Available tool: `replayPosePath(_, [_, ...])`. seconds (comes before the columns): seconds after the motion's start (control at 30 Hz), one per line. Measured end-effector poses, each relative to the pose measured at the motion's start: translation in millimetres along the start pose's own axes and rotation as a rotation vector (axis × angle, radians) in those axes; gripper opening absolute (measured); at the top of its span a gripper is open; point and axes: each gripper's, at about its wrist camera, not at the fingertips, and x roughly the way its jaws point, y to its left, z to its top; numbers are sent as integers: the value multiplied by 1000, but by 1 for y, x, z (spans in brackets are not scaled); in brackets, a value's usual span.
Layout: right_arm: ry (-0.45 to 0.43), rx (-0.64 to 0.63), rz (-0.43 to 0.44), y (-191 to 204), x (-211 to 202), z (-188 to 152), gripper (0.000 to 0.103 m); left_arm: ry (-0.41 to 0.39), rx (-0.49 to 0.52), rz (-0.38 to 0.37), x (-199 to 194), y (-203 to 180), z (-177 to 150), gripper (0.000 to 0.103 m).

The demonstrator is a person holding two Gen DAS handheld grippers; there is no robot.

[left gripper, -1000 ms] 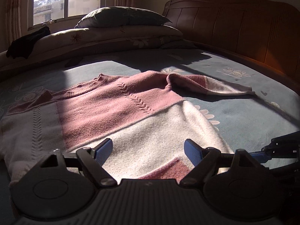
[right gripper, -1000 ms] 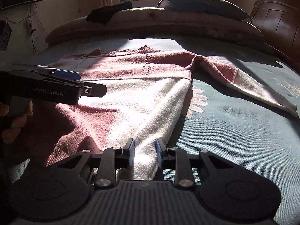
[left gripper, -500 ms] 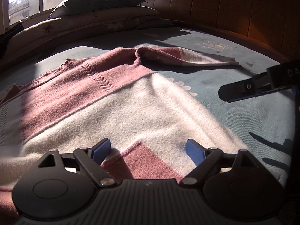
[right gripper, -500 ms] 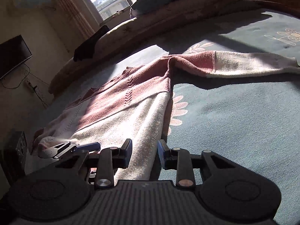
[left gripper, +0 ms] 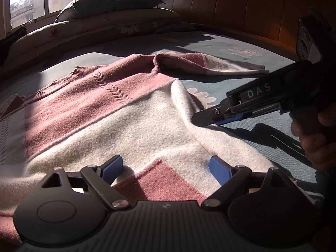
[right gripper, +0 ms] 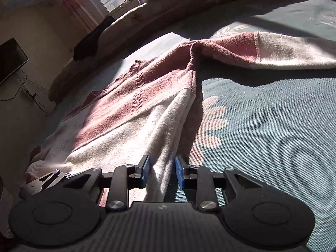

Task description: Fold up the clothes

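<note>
Bedroom, sunlit; blue floral bedspread (right gripper: 273, 147) as work surface. Item: pink-and-cream sweater (left gripper: 117, 113), spread flat. Its hem lies between the wide-set pads of the left gripper (left gripper: 166, 169), untouched; those jaws have just been opening, nothing held. Right gripper (right gripper: 161, 172): jaws narrow, side edge gathered between them, cloth ridged up ahead; whether the pads truly pinch it cannot be told. Since a second ago this gripper has rolled and travelled along the edge. Far sleeve (right gripper: 262, 50) extends sideways, beyond both jaws. Folding hardly begun.
</note>
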Motion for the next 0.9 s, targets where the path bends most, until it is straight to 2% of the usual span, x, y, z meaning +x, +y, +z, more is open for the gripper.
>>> replayPosePath(0.07, [-6, 0, 5, 3, 0, -3, 32, -1, 2, 0, 0, 0, 0, 90])
replayPosePath(0.2, [-47, -22, -29, 5, -12, -5, 22, 0, 2, 1, 0, 0, 0, 90])
replayPosePath(0.27, [-64, -19, -20, 2, -19, -3, 17, 1, 0, 3, -1, 0, 1, 90])
replayPosePath(0.33, [-91, -17, -23, 0, -26, 1, 16, 2, -2, 8, -2, 0, 1, 90])
replayPosePath(0.47, [-136, -8, -86, -10, -41, 11, 15, 3, -11, 17, -4, 1, 2, 90])
replayPosePath(0.6, [-130, -21, -189, -25, -46, 15, 17, 6, -12, 19, -4, 2, 3, 90])
replayPosePath(0.67, [-111, 5, -191, -34, -48, 15, 18, 7, -13, 20, -4, 2, 3, 90])
replayPosePath(0.77, [-111, 72, -147, -45, -57, 15, 21, 8, -16, 19, -3, 3, 3, 90])
replayPosePath(0.9, [-80, 60, -172, -40, -67, 0, 23, 11, -19, 19, -3, 3, 3, 90])
